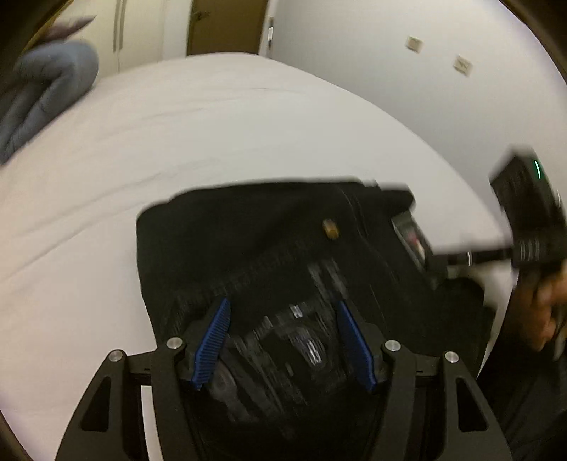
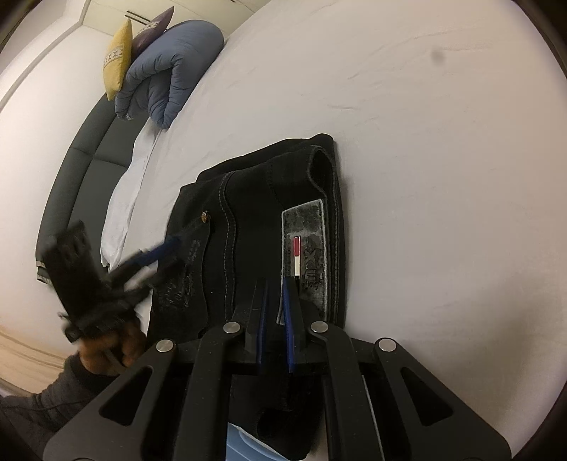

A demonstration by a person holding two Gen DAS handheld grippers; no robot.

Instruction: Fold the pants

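Black pants (image 1: 248, 230) (image 2: 255, 198) lie folded in a compact stack on the white bed (image 1: 177, 124) (image 2: 443, 142), with the grey brand label (image 2: 308, 227) (image 1: 411, 234) and a brass rivet (image 1: 330, 228) (image 2: 205, 215) facing up. My left gripper (image 1: 283, 308) (image 2: 166, 260) hangs open just above the near part of the stack, blurred by motion. My right gripper (image 2: 276, 283) (image 1: 439, 264) is shut, with its tips over the waistband next to the label. No fold of cloth shows raised between its pads.
A rolled blue duvet (image 2: 170, 71) (image 1: 46, 88) lies at the head of the bed, with a yellow cushion (image 2: 117, 56) and a purple cushion (image 2: 156, 25) behind it. A dark padded headboard (image 2: 71, 170) runs along that side. A person's hand (image 2: 113, 347) (image 1: 545, 308) holds each tool.
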